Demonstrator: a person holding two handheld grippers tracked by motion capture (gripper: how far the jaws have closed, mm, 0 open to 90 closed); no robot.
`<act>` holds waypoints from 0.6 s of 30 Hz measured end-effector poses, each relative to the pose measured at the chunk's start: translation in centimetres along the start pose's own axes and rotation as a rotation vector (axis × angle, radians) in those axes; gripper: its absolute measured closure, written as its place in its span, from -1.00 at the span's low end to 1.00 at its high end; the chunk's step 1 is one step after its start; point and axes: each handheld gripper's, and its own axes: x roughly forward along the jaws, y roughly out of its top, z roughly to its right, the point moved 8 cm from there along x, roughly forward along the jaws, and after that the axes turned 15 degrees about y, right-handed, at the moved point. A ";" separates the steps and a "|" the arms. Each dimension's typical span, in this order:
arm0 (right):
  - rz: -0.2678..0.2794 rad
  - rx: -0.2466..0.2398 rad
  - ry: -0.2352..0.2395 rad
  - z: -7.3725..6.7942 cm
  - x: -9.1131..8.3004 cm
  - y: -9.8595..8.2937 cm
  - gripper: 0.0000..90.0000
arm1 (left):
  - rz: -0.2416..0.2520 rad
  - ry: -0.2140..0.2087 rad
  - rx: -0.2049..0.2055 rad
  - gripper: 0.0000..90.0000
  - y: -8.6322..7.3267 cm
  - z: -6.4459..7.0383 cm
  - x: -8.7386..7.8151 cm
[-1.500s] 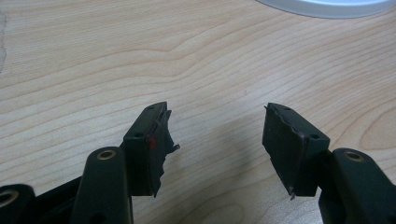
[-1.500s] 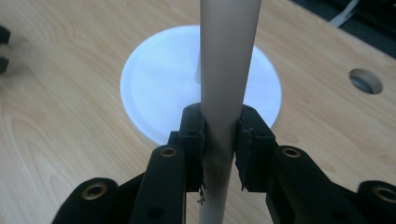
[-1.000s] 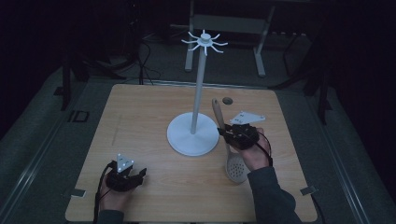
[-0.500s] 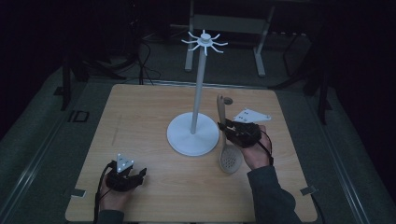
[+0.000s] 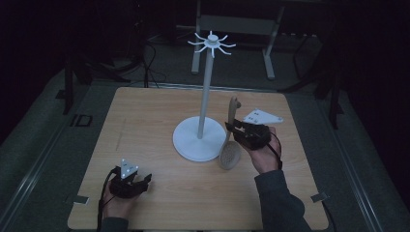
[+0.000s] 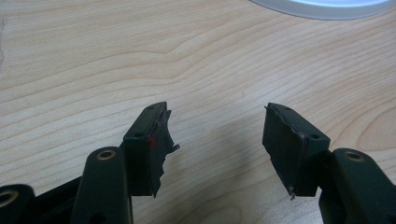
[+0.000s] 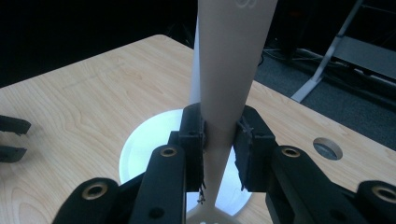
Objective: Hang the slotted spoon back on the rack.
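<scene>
Fingers of the right gripper clamp the wooden spatula.

A light wooden table carries the scene, its grain running across. A small round hole sits near its far edge. Behind it, on grey floor, stand a metal frame and dark cables.

The high view is dim and grainy, with the surroundings nearly black beyond the worktop. Both gripper views are brighter; soft shadows lie under the jaws, and the near spoon handle blurs.
</scene>
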 end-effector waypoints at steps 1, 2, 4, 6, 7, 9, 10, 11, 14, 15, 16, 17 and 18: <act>0.002 0.002 0.000 0.0 0.0 0.1 0.65 | 0.000 0.000 0.000 -0.08 0.0 0.0 0.0; 0.004 0.000 -0.001 0.0 0.0 0.1 0.65 | 0.000 0.000 0.000 -0.08 0.0 0.0 0.0; 0.009 0.002 -0.003 0.1 0.0 0.3 0.65 | 0.000 -0.001 -0.001 -0.08 0.0 0.0 0.0; 0.010 0.004 -0.005 0.1 0.0 0.3 0.65 | 0.000 0.000 0.000 -0.09 0.0 0.0 0.0; 0.009 0.004 -0.007 0.1 0.0 0.4 0.65 | 0.001 0.000 0.000 -0.09 0.0 0.0 0.0; 0.008 0.003 -0.010 0.2 0.0 0.5 0.65 | 0.001 0.001 0.000 -0.09 0.0 0.0 0.0; 0.011 0.002 -0.011 0.2 0.0 0.6 0.65 | 0.000 0.001 0.000 -0.09 0.0 0.0 0.0; 0.011 0.002 -0.012 0.2 -0.1 0.7 0.65 | 0.000 0.001 0.000 -0.09 0.0 0.0 0.0; 0.016 0.000 -0.015 0.3 -0.2 1.1 0.65 | 0.000 0.002 0.000 -0.09 0.0 0.0 0.0; 0.018 -0.002 -0.015 0.3 -0.2 1.2 0.65 | 0.000 0.002 0.000 -0.09 0.0 0.0 0.0; 0.020 -0.002 -0.016 0.3 -0.3 1.4 0.65 | 0.000 0.001 0.000 -0.09 0.0 0.0 0.0; 0.021 -0.006 -0.017 0.3 -0.3 1.5 0.65 | 0.000 0.001 0.000 -0.09 0.0 0.0 0.0; 0.024 -0.007 -0.017 0.3 -0.3 1.6 0.65 | 0.000 0.001 -0.001 -0.09 0.0 0.0 0.0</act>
